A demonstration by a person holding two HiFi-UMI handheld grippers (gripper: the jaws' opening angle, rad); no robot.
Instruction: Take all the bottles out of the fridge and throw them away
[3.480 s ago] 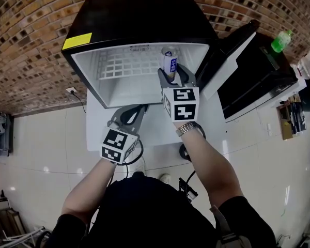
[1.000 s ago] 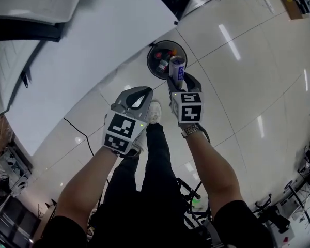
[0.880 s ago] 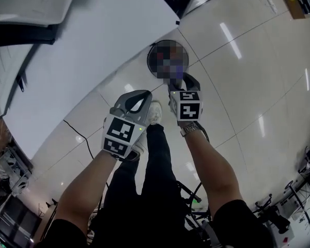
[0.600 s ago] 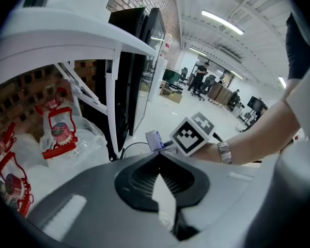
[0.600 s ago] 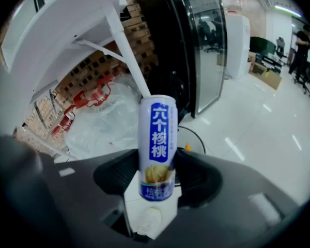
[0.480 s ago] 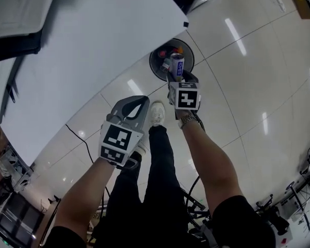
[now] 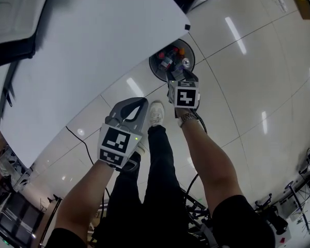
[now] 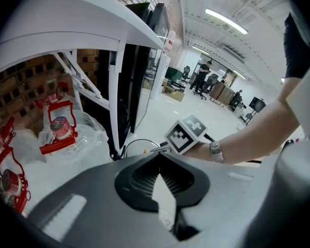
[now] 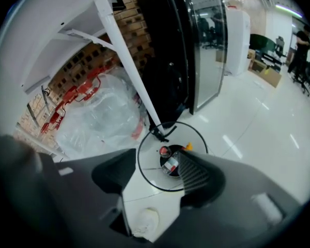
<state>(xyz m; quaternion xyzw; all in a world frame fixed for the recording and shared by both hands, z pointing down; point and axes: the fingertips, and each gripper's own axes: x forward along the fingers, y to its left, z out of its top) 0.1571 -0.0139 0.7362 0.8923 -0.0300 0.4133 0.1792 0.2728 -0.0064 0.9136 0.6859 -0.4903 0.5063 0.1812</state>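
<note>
My right gripper (image 7: 182, 76) hangs directly over the bin (image 7: 155, 70), pointing steeply down into it; its jaws have just been opening and now stand wide, with nothing between the pads, only the bin's open mouth showing through the gap. The bottles (image 7: 170, 60) lie at the bottom of the bin; I can pick out a red cap, an orange bit, a round silver top on the side nearest my right gripper, and a white label with a red band; the print on it is too small for me to read. My left gripper (image 7: 139, 103) is on my side of the bin, well apart from it and beside my white shoe (image 7: 156, 112); its jaws meet at the tips and hold nothing. Each gripper's cube carries black-and-white square markers, no words. The white table (image 7: 93, 45) has its corner just beside the bin; under it, farther from the bin, sit clear water jugs (image 8: 67, 138) with red handles; a sticker on one red cap is too blurred to read.
</note>
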